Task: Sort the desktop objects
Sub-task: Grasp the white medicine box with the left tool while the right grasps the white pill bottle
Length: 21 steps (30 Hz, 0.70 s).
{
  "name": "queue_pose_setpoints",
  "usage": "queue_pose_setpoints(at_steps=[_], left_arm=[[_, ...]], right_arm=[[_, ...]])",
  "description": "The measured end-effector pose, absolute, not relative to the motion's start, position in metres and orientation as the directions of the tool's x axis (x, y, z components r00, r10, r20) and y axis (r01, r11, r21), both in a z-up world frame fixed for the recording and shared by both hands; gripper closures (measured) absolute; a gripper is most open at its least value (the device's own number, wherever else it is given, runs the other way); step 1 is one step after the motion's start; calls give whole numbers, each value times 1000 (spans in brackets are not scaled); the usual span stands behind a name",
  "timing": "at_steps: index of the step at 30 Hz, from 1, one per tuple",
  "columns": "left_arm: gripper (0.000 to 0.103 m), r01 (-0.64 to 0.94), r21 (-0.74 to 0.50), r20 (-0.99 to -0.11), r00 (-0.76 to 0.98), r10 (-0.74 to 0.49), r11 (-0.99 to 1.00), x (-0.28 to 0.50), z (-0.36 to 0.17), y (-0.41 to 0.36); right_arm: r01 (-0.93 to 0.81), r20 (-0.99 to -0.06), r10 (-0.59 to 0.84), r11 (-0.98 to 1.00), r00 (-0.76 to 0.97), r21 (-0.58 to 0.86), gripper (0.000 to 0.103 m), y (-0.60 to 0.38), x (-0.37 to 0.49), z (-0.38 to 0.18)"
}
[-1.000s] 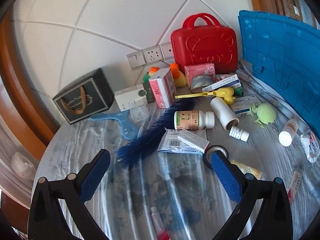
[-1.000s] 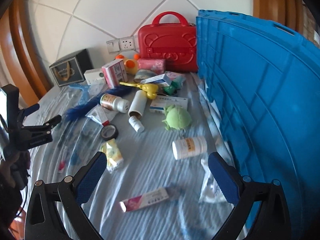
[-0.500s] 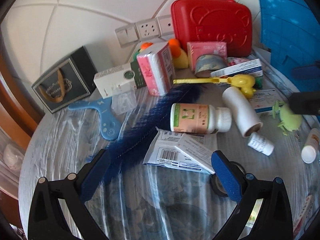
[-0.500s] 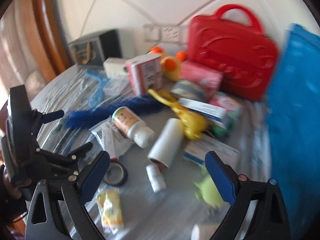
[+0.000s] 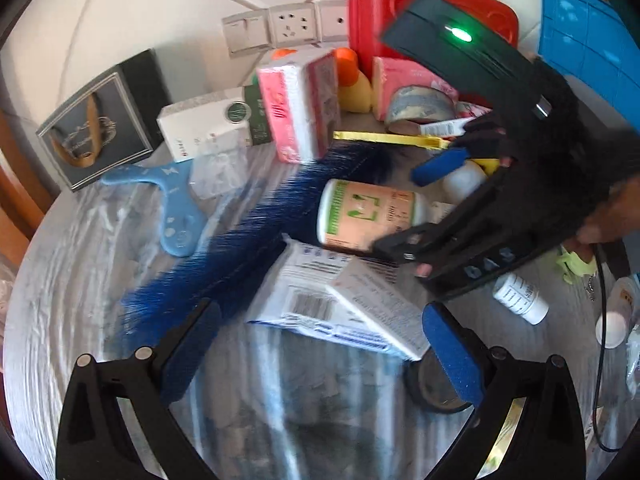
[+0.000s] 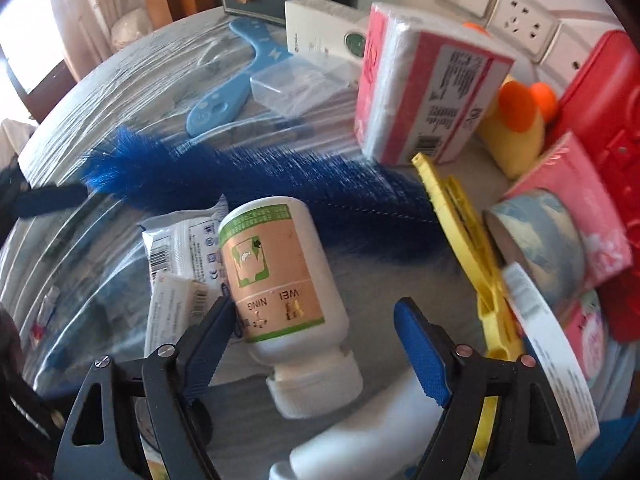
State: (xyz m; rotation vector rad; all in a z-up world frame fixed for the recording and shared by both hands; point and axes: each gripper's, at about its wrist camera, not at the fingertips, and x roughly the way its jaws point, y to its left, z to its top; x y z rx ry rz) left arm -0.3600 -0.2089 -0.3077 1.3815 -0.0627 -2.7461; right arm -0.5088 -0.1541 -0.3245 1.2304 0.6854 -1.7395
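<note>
Right gripper (image 6: 312, 340) spread around pill bottle (image 6: 280, 280) lying mid-table; body to be centred, squeezed squarely. Left gripper (image 5: 320, 344) agape, idle.

My right gripper (image 6: 314, 344): matt black plastic frame, blue ribbed pads (image 6: 420, 354), small metal screws.
My left gripper (image 5: 320, 350): the same matt black plastic and rough blue pads.
Pill bottle (image 6: 280, 280): smooth white plastic, semi-gloss paper label.
Brush (image 6: 248, 188): dense blue bristles, fuzzy and matt.
Counter (image 6: 100, 92): covered by a clear glossy film that wrinkles and glares.
Tissue pack (image 6: 420, 96): shiny plastic wrap over soft white paper.
Red case (image 5: 404, 12): hard moulded plastic, slight sheen.
Yellow clip (image 6: 468, 232): smooth glossy plastic.
Tape roll (image 6: 540, 236): patterned paper-like tape, satin.
Sachet (image 5: 320, 300): thin crinkly printed foil or plastic, I cannot tell which.
Dark box (image 5: 100, 120): matt card near the counter's far left edge.
</note>
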Motion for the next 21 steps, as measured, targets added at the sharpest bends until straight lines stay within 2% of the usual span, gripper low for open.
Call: queue_pose_setpoints(at_steps=[3, 5, 7, 10, 12, 14, 16, 21], left_arm=[[3, 5, 34, -816, -578, -30, -999, -367, -317, -196], [14, -7, 16, -824, -566, -9, -1000, -372, -323, -189], [32, -8, 13, -840, -543, -6, -1000, -377, -332, -187], [43, -12, -58, -837, -545, 55, -998, -374, -334, -198], [52, -14, -62, -841, -538, 60, -998, -371, -335, -206], [55, -27, -57, -847, -529, 63, -998, -367, -335, -214], [63, -30, -77, -852, -518, 81, -997, -362, -335, -223], [67, -37, -83, -865, -494, 90, -996, -355, -339, -230]], right_arm=[[895, -935, -352, -432, -54, 111, 35, -157, -516, -327], [904, -936, -349, -411, -36, 118, 36, -159, -517, -328], [906, -937, -347, -406, -30, 121, 36, -161, -520, -328], [912, -940, -341, -391, -20, 122, 37, -165, -519, -330], [916, -943, -332, -385, -21, 115, 38, -168, -520, -332], [914, -945, -328, -389, -20, 116, 38, -169, -520, -335], [910, -943, -332, -397, -22, 119, 37, -171, -521, -338], [912, -952, -299, -405, -68, 62, 37, -177, -517, -339]])
